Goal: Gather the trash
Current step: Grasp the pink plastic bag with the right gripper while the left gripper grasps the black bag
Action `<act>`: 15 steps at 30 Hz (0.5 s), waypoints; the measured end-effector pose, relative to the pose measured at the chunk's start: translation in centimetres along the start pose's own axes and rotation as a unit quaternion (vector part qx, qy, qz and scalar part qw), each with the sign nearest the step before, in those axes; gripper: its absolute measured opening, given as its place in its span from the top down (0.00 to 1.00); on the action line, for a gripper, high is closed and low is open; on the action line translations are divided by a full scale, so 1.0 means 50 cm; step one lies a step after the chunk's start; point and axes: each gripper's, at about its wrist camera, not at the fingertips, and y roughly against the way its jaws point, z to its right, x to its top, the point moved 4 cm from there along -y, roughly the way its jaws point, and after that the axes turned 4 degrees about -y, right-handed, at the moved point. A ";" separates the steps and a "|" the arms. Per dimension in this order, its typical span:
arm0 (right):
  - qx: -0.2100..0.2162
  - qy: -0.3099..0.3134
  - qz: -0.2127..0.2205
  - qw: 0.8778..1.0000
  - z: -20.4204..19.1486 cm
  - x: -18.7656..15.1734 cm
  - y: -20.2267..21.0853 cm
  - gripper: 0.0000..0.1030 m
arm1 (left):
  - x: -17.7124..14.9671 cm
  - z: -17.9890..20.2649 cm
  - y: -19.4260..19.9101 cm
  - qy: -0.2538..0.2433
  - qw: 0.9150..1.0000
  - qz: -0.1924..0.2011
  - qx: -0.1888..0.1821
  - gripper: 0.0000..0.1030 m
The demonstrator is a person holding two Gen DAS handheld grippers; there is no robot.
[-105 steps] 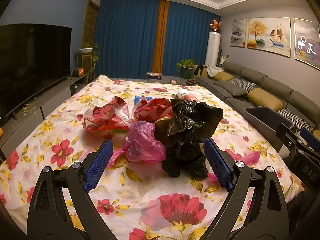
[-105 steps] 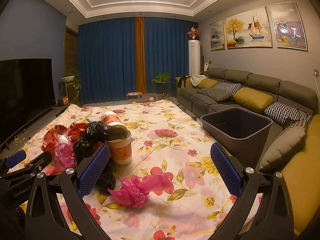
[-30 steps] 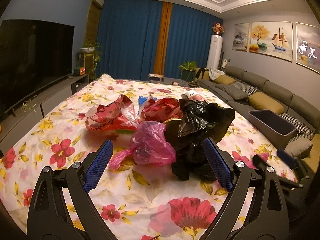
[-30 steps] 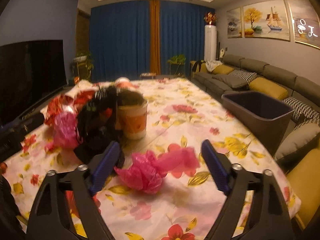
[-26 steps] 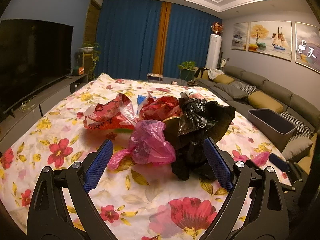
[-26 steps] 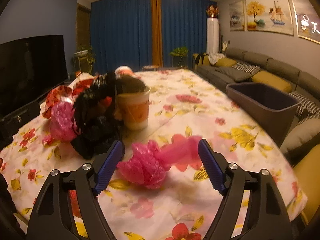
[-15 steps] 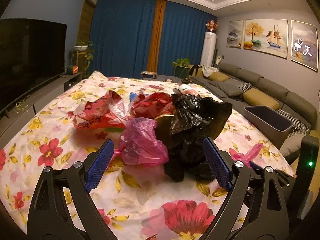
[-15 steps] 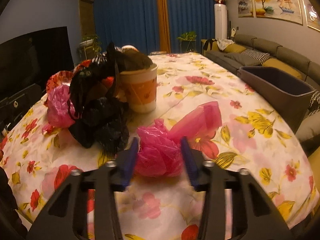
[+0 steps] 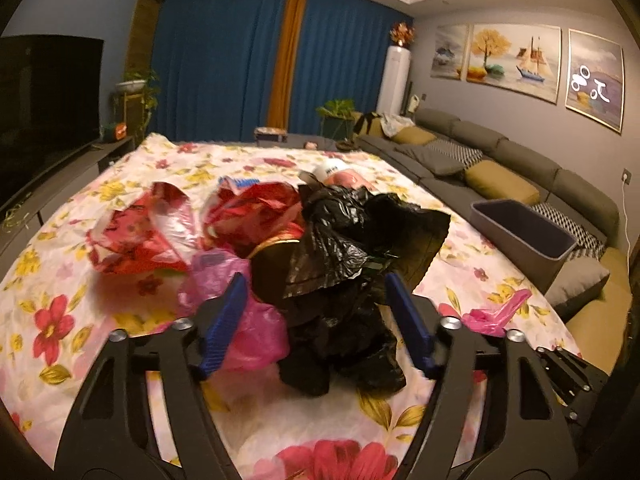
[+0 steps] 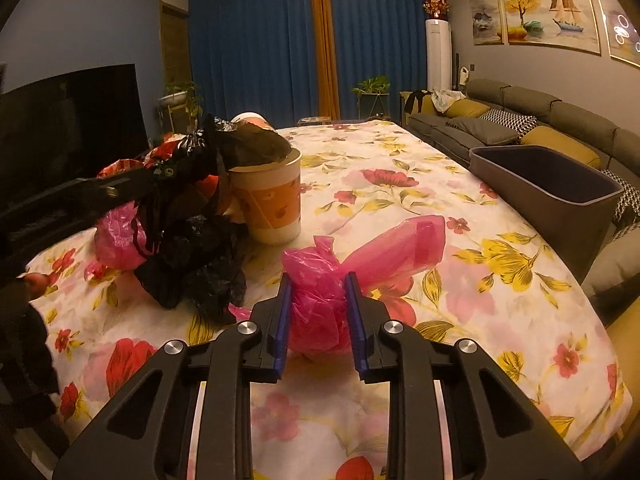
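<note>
My right gripper (image 10: 317, 288) is shut on a crumpled pink plastic bag (image 10: 320, 304) lying on the floral tablecloth; its tail (image 10: 404, 244) sticks out to the right. The same bag shows in the left wrist view (image 9: 498, 314). My left gripper (image 9: 314, 308) is open, its blue pads on either side of a black plastic bag (image 9: 344, 272). A lighter pink bag (image 9: 248, 320) lies by the left pad. Red bags (image 9: 136, 232) lie behind. A paper cup (image 10: 268, 200) stands next to the black bag (image 10: 192, 256).
A dark grey trash bin (image 10: 548, 184) stands at the table's right edge, also in the left wrist view (image 9: 524, 236). A grey sofa (image 10: 520, 120) with yellow cushions runs along the right wall. A TV (image 9: 44, 96) is on the left.
My right gripper moved in and closed on the pink bag. My left gripper moved forward around the black bag and narrowed somewhat.
</note>
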 end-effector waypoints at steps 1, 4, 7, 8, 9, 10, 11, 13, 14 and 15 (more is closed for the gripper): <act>0.001 -0.001 0.000 1.000 0.002 0.000 0.000 0.74 | 0.001 0.001 -0.007 0.000 1.000 -0.004 0.000 0.43; 0.002 -0.004 0.000 1.000 0.007 0.000 0.000 0.74 | 0.005 0.001 -0.026 0.002 1.000 -0.016 -0.007 0.61; 0.003 -0.006 0.002 1.000 0.015 0.002 0.001 0.74 | 0.011 0.000 -0.036 0.008 1.000 -0.021 -0.018 0.83; 0.004 -0.007 0.002 1.000 0.015 0.002 0.001 0.74 | 0.013 -0.002 -0.038 0.011 0.999 -0.021 -0.021 0.86; 0.005 -0.007 0.002 1.000 0.016 0.002 0.001 0.74 | 0.014 -0.004 -0.040 0.015 0.999 -0.022 -0.026 0.89; 0.005 -0.008 0.001 1.000 0.017 0.002 0.000 0.74 | 0.015 -0.006 -0.042 0.018 0.999 -0.023 -0.028 0.92; 0.006 -0.009 0.002 1.000 0.019 0.004 -0.001 0.74 | 0.017 -0.008 -0.042 0.019 0.999 -0.022 -0.029 0.93; 0.005 -0.008 0.002 1.000 0.020 0.005 -0.001 0.74 | 0.021 -0.011 -0.038 0.021 0.999 -0.016 -0.029 0.96; 0.006 -0.008 0.002 1.000 0.021 0.005 -0.001 0.74 | 0.025 -0.011 -0.034 0.022 0.999 -0.013 -0.031 0.96; 0.006 -0.008 0.003 1.000 0.022 0.006 -0.002 0.74 | 0.030 -0.013 -0.029 0.024 0.999 -0.009 -0.032 0.96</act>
